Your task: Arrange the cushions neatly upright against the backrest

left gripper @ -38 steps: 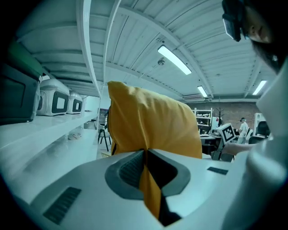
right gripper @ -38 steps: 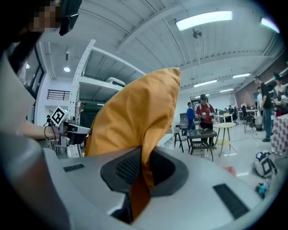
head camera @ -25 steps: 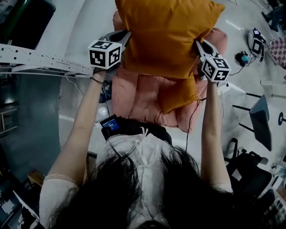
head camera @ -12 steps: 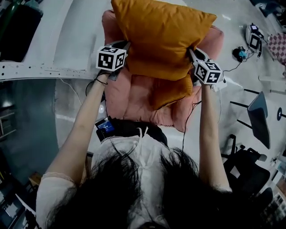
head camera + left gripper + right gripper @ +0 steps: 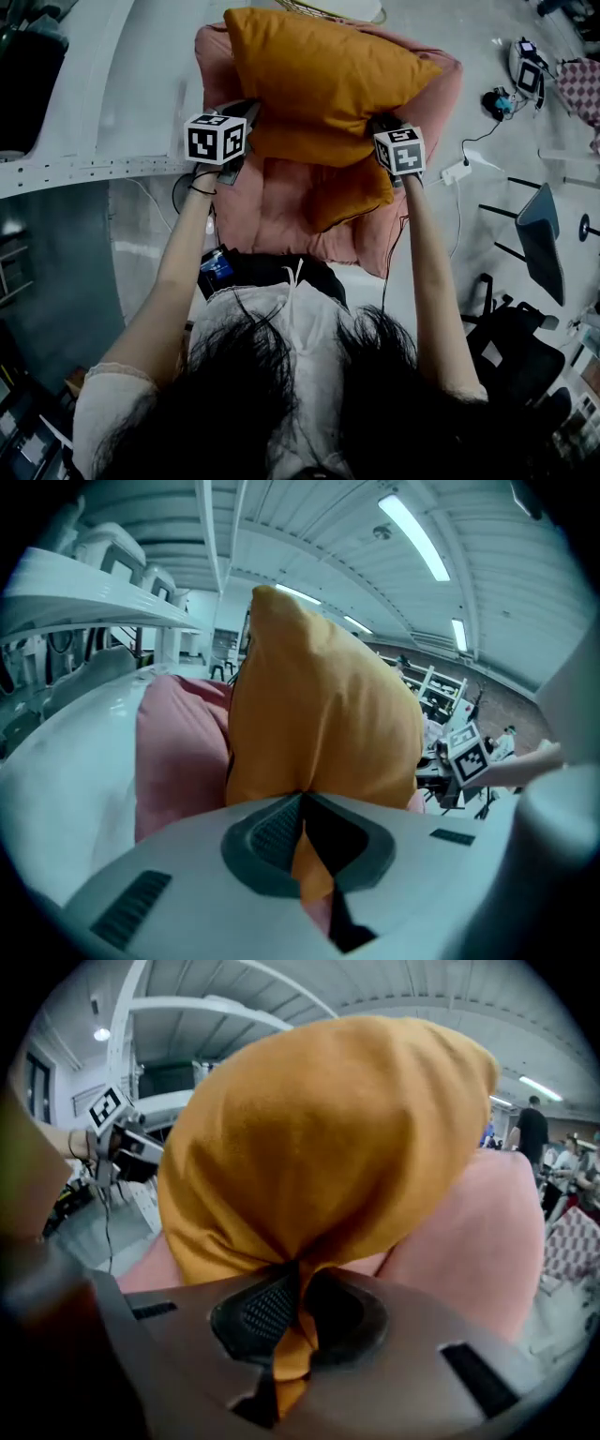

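Left gripper [image 5: 302, 829]: jaws clamped on fabric at near edge of orange cushion [image 5: 328, 80]. Right gripper [image 5: 292, 1302]: jaws closing, pads pinching bunched fabric at cushion's opposite edge. Cushion spans between both grippers, standing on edge just beyond jaw tips. Behind cushion: backrest [image 5: 211, 52] of pink armchair [image 5: 277, 202]; contact not discernible. Below grippers, on seat: second orange cushion [image 5: 354, 192], partly under held one. Outboard of right gripper, on floor: white power strip [image 5: 457, 172].

No text can be read.
The left marker cube [image 5: 217, 138] and right marker cube [image 5: 399, 150], upper middle of the head view, show only black-and-white squares (not letters).
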